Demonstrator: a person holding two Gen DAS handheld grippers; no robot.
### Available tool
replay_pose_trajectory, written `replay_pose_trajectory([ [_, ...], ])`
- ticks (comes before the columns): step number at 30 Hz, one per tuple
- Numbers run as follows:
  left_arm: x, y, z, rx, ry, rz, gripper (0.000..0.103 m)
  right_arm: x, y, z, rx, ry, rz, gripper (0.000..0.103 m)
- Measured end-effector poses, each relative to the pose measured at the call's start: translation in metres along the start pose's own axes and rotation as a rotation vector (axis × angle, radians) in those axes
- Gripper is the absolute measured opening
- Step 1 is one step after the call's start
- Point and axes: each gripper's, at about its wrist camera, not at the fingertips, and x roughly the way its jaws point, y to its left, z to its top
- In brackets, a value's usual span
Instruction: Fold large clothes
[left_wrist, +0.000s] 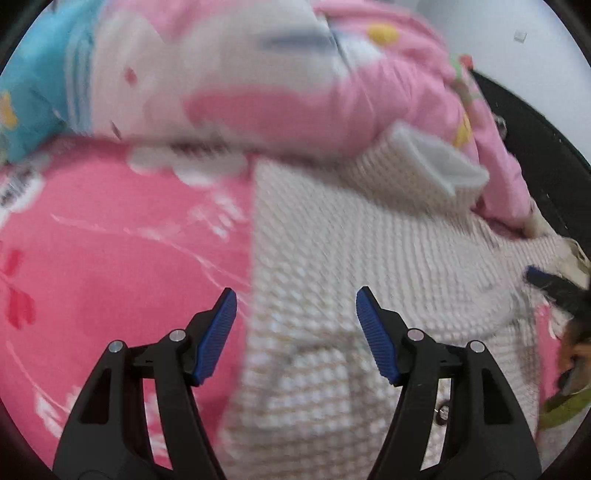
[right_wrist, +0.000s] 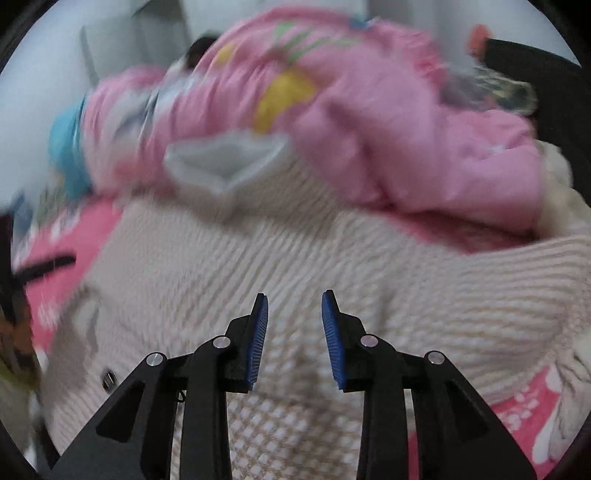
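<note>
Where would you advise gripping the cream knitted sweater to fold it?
Probably the cream knitted sweater's straight side edge along the pink sheet, approached from above on the sheet side: that edge lies flat and exposed. Its far end disappears under the pink quilt.

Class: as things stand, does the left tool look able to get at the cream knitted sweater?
Probably yes: the left tool is open above the cream knitted sweater, nothing between them.

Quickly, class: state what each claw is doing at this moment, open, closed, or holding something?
Left claw: open, holding nothing, above the cream knitted sweater.
Right claw: open but narrower, holding nothing, above the same sweater.
</note>
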Motion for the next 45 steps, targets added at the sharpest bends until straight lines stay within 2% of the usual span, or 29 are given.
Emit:
replay_pose_trajectory([
  [1,0.009,-0.001,-0.003,-0.011,0.039,-0.004,0.064,0.018,0.000,-0.008,-0.015,0.054,-0.043,0.030],
  [2,0.026,0.001,-0.010,-0.026,0.096,0.021,0.064,0.030,-0.003,-0.016,-0.006,0.071,-0.042,0.030],
  [3,0.036,0.005,-0.014,-0.033,0.121,0.038,0.066,0.030,-0.007,-0.019,0.011,0.053,-0.023,0.030],
  [5,0.034,0.009,-0.018,-0.036,0.095,0.016,0.067,0.021,-0.014,-0.017,0.072,0.055,0.003,0.030],
  [6,0.029,0.010,-0.018,-0.039,0.086,0.024,0.067,0.016,-0.015,-0.014,0.089,0.065,0.001,0.030],
  [7,0.020,0.010,-0.016,-0.037,0.068,0.064,0.067,0.010,-0.015,-0.011,0.099,0.071,-0.001,0.030],
  [10,-0.003,0.002,-0.009,0.008,-0.014,0.076,0.070,-0.013,-0.010,0.004,0.111,0.014,0.050,0.033],
  [12,-0.010,-0.008,-0.004,0.024,-0.040,0.068,0.076,-0.015,-0.004,0.010,0.106,-0.011,0.064,0.036],
  [14,-0.011,-0.027,0.000,0.050,-0.046,0.045,0.082,-0.006,0.004,0.012,0.098,-0.016,0.063,0.046],
  [17,0.008,-0.056,-0.001,0.098,-0.003,0.047,0.087,0.034,0.013,0.001,0.066,0.088,0.009,0.050],
  [18,0.022,-0.064,-0.003,0.115,0.020,0.064,0.088,0.040,0.015,-0.007,0.047,0.078,-0.003,0.050],
  [20,0.046,-0.065,-0.007,0.134,0.072,0.110,0.089,0.027,0.017,-0.008,0.032,0.066,-0.011,0.050],
  [21,0.055,-0.066,-0.011,0.151,0.072,0.131,0.090,0.020,0.016,-0.007,0.044,0.071,-0.004,0.050],
  [22,0.057,-0.069,-0.015,0.175,0.041,0.145,0.093,0.008,0.013,-0.007,0.059,0.070,0.010,0.050],
  [23,0.056,-0.070,-0.018,0.189,0.017,0.153,0.093,-0.004,0.008,-0.008,0.067,0.063,0.018,0.056],
  [26,0.054,-0.071,-0.024,0.191,-0.026,0.152,0.093,-0.053,-0.024,-0.013,0.105,-0.001,-0.012,0.068],
  [29,0.052,-0.068,-0.025,0.188,-0.034,0.140,0.094,-0.089,-0.071,-0.019,0.189,-0.032,-0.077,0.069],
  [35,0.052,-0.073,-0.033,0.224,-0.071,0.169,0.095,-0.147,-0.205,-0.036,0.536,-0.142,-0.129,0.069],
  [41,0.049,-0.075,-0.039,0.233,-0.103,0.174,0.095,-0.152,-0.295,-0.042,0.792,-0.225,-0.095,0.068],
  [45,0.047,-0.072,-0.040,0.232,-0.107,0.169,0.095,-0.138,-0.317,-0.038,0.852,-0.209,-0.161,0.060],
])
